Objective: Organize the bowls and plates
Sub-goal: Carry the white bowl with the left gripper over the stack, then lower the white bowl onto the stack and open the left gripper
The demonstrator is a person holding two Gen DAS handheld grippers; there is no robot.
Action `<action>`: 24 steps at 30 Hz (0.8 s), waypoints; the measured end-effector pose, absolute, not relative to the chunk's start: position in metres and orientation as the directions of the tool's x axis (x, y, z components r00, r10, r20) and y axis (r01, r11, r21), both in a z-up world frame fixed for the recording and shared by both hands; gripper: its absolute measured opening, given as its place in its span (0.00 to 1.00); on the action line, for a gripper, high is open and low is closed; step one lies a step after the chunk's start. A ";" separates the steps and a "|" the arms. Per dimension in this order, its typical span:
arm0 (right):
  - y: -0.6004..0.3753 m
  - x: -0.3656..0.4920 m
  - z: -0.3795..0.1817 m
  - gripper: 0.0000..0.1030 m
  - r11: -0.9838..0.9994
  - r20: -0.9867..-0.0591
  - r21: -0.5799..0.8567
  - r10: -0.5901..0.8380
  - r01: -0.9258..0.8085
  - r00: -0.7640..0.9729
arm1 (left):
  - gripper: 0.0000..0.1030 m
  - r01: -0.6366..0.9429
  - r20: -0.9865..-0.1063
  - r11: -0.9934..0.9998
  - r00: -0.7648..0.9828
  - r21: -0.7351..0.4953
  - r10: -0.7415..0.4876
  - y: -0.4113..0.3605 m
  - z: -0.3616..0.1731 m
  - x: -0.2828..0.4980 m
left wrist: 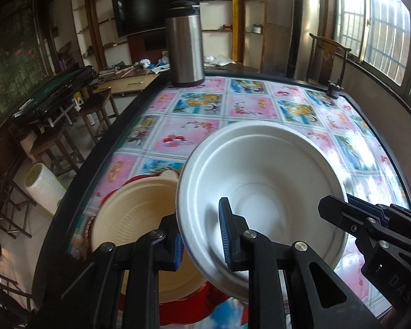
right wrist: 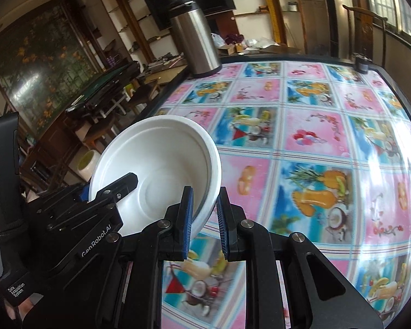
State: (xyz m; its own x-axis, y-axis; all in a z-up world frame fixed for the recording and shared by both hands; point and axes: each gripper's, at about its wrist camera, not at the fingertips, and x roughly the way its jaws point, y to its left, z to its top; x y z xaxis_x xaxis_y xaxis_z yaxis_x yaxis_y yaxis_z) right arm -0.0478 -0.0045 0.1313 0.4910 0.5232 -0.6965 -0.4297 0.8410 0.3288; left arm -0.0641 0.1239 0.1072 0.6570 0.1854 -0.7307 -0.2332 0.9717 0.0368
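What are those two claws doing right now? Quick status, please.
Left gripper and right gripper both straddle the white bowl's rim, bowl tilted, off the table. Cream bowl sits beside it. Steel flask far off, nothing blocking.
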 end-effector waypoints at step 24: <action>0.090 -0.056 0.109 0.17 0.792 -0.752 0.300 0.540 -0.532 0.379 | 0.21 -0.355 -0.777 0.935 0.585 0.012 0.232 0.192 0.072 -0.083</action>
State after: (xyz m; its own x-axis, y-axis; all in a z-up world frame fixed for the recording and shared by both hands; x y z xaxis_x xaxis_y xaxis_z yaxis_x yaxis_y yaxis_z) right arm -0.0561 0.0901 0.1090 0.3793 0.5395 -0.7517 -0.5321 0.7918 0.2998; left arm -0.0834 0.1919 0.0724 0.5848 0.2321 -0.7773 -0.3548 0.9349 0.0122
